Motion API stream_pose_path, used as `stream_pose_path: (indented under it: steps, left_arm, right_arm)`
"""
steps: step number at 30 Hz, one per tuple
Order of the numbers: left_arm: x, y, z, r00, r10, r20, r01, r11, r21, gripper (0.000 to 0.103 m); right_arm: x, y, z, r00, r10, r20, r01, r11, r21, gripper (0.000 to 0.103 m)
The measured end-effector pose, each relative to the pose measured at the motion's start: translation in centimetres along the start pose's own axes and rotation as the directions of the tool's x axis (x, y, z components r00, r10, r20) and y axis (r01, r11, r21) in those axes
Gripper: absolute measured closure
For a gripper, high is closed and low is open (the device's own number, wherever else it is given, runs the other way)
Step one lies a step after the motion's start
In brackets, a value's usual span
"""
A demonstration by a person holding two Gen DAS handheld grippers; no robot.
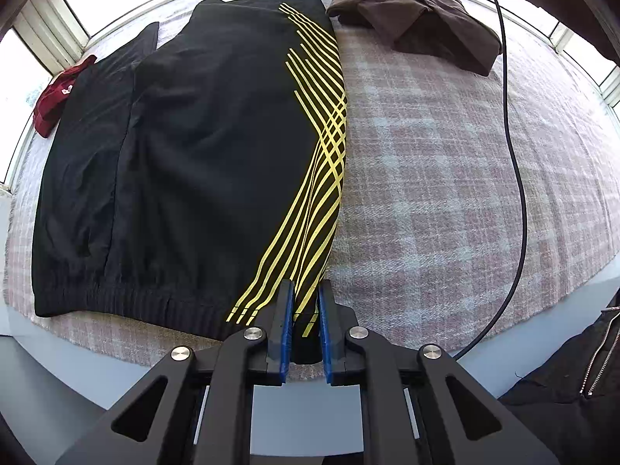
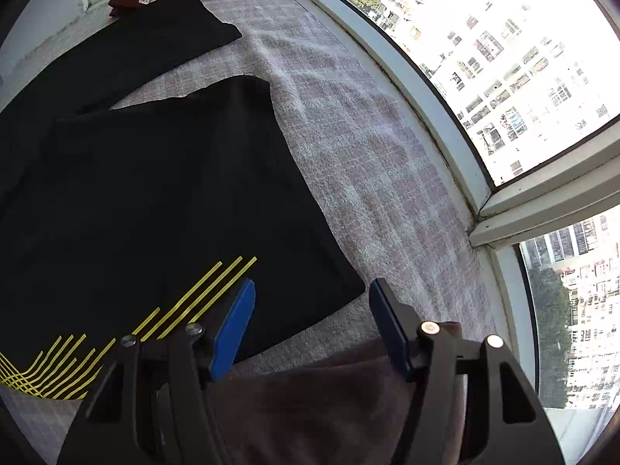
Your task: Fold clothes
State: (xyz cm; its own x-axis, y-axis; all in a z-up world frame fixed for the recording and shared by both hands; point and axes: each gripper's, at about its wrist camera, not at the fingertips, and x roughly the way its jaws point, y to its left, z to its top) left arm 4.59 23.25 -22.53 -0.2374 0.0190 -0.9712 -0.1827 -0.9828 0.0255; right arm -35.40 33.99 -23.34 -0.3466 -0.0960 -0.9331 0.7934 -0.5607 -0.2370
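The black track pants (image 1: 201, 147) lie flat across your plaid blanket (image 1: 445, 178), waistband at 6 o'clock. Your left gripper (image 1: 304, 312) pinches the striped waistband corner; lift evenly. Your right gripper (image 2: 310, 321), fingers spread, hovers at the hem corner: close squarely there first.

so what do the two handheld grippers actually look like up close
Both match. The left gripper and right gripper have matte black linkage arms with cut-out slots, round silver pivot bolts, and flat black fingers faced with bright blue pads. A thin black cable curves across the plaid blanket beside the left one. No sleeves or markings are visible.
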Motion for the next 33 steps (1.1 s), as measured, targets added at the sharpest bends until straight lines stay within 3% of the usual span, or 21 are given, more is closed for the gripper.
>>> stream_pose_path:
  steps: [4, 8, 12, 16, 21, 22, 25, 29, 33]
  left_arm:
    - [-0.2, 0.4, 0.1, 1.000, 0.001, -0.012, -0.001, 1.000, -0.009, 0.092]
    - [-0.6, 0.2, -0.6, 1.000, 0.005, -0.018, -0.005, 1.000, -0.010, 0.092]
    - [-0.7, -0.1, -0.5, 1.000, 0.011, -0.023, -0.011, 1.000, -0.001, 0.092]
    - [0.4, -0.6, 2.9, 0.999, 0.008, -0.035, -0.008, 1.000, 0.004, 0.092]
    - [0.3, -0.7, 3.2, 0.999, 0.013, -0.033, -0.013, 1.000, 0.015, 0.092]
    - [0.2, -0.6, 3.2, 0.999, 0.013, -0.032, -0.012, 1.000, 0.015, 0.092]
    - [0.1, -0.6, 3.4, 0.999, 0.009, -0.031, -0.009, 1.000, 0.013, 0.092]
    - [-0.1, -0.4, 3.6, 1.000, 0.008, -0.021, -0.007, 1.000, 0.012, 0.092]
    - [-0.9, 0.0, 3.7, 1.000, -0.001, -0.001, 0.001, 1.000, -0.007, 0.092]
  right_arm:
    - [3.0, -3.1, -0.2, 0.991, 0.124, -0.057, -0.111, 0.976, 0.187, 0.042]
    - [3.7, -5.4, -0.8, 0.986, 0.154, -0.060, -0.128, 0.942, 0.309, 0.043]
    - [3.5, -5.8, -1.2, 0.989, 0.126, -0.081, -0.091, 0.935, 0.343, 0.043]
    - [3.7, -5.1, -1.0, 0.985, 0.157, -0.072, -0.121, 0.925, 0.360, 0.043]
    - [3.5, -4.4, -0.8, 0.990, 0.135, -0.048, -0.109, 0.928, 0.357, 0.045]
    - [3.4, -4.1, -0.8, 0.991, 0.130, -0.040, -0.108, 0.932, 0.346, 0.054]
    - [2.8, -3.2, -0.9, 0.993, 0.114, -0.015, -0.104, 0.944, 0.314, 0.099]
    - [1.8, -2.0, -1.2, 0.994, 0.108, 0.035, -0.114, 0.953, 0.282, 0.100]
    - [-0.1, -1.6, -1.3, 0.995, 0.047, 0.093, -0.070, 0.962, 0.264, 0.100]
